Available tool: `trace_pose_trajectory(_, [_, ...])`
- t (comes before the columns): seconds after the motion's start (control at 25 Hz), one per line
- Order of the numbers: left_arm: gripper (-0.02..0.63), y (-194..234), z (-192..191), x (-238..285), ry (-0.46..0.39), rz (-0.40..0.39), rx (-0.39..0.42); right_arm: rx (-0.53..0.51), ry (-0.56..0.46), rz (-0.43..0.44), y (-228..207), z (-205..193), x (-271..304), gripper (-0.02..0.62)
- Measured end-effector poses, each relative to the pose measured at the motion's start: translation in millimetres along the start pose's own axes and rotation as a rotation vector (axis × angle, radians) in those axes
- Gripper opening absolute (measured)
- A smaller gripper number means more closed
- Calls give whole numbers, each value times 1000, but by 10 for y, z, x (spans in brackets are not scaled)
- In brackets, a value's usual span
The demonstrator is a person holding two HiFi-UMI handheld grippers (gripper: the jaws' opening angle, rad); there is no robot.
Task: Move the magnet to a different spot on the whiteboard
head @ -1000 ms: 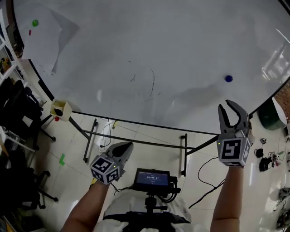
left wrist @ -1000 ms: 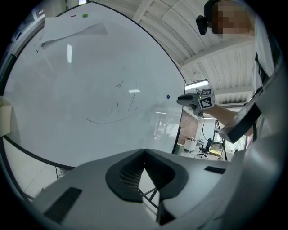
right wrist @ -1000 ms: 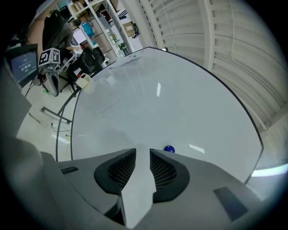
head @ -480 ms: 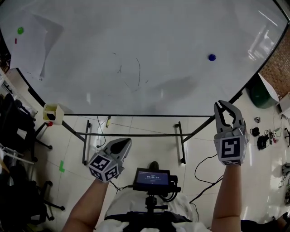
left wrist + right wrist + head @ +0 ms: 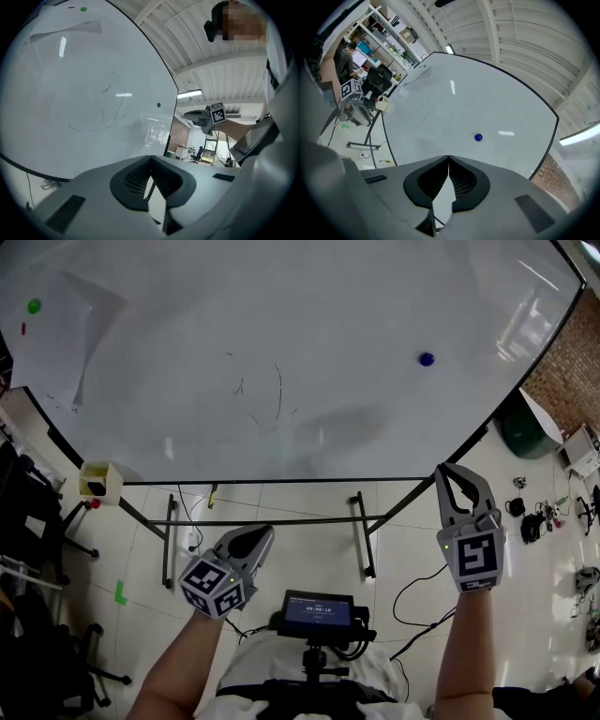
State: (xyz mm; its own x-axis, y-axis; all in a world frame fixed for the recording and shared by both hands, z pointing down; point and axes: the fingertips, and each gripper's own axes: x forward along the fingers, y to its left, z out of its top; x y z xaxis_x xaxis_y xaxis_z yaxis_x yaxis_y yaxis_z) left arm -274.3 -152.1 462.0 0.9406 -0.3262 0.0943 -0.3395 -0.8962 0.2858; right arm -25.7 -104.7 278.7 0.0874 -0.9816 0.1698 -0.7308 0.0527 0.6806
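A small blue magnet [image 5: 427, 359] sticks to the big whiteboard [image 5: 328, 296], right of its middle; it also shows in the right gripper view as a blue magnet [image 5: 478, 137] ahead of the jaws. My right gripper [image 5: 457, 472] hangs well below the magnet, off the board's lower edge. Its jaws are closing, the tips meet, and nothing is between them. My left gripper [image 5: 260, 536] is low at centre left, shut and empty, far from the magnet. In the left gripper view the magnet [image 5: 158, 105] is a tiny dot near the board's edge.
A paper sheet [image 5: 56, 348] hangs at the board's left under a green magnet [image 5: 34, 307] and a small red one [image 5: 23, 328]. Faint pen marks [image 5: 272, 399] cross the middle. A yellow box [image 5: 97, 482], the stand's legs [image 5: 360, 532], a green bin [image 5: 518, 430] and floor cables [image 5: 527, 521] lie below.
The right gripper's jaws went from wide open to closed, with nothing taken. It sank slightly and the view shifted. The blue magnet kept its spot on the board; the left gripper barely moved.
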Motion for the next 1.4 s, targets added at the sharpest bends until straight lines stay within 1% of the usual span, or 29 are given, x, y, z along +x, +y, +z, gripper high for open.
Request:
trace_pose_trajectory(0.12, [31, -38, 40, 43, -1, -4, 9, 75, -7, 17, 18, -54, -60, 30])
trace_pose_trajectory(0.24, [31, -101, 83, 120, -4, -20, 24, 163, -7, 40, 52, -192, -95, 29])
trace_pose_trajectory(0.44, [31, -248, 55, 254, 18, -34, 41, 315, 24, 97, 220, -654, -214, 29])
trace_pose_trajectory(0.56, [31, -371, 15, 341, 35, -37, 48, 416, 22, 133, 313, -886, -309, 29])
trace_pose_trajectory(0.72, [31, -617, -38, 462, 46, -37, 54, 570, -27, 175, 401, -1121, -484, 29])
trace_pose_trajectory(0.88, [31, -950, -163, 540, 62, -33, 30, 739, -72, 224, 558, -1350, -729, 29])
trace_pose_trajectory(0.96, [31, -1112, -226, 566, 72, -30, 12, 820, -93, 276, 670, -1422, -853, 28])
trace_pose_trajectory(1.04, [31, -1231, -268, 593, 80, -16, -1, 885, -128, 351, 788, -1435, -947, 28])
trace_pose_trajectory(1.12, [31, -1323, -311, 633, 95, 6, 6, 912, -159, 423, 897, -1434, -1014, 29])
trace_pose_trajectory(1.24, [31, -1507, -391, 696, 117, 21, 16, 896, -178, 505, 1027, -1470, -1141, 29])
trace_pose_trajectory(1.32, [31, -1637, -440, 742, 120, 27, 12, 895, -195, 530, 1034, -1497, -1232, 28])
trace_pose_trajectory(1.4, [31, -1751, -478, 784, 117, 34, 6, 917, -219, 542, 992, -1517, -1305, 28])
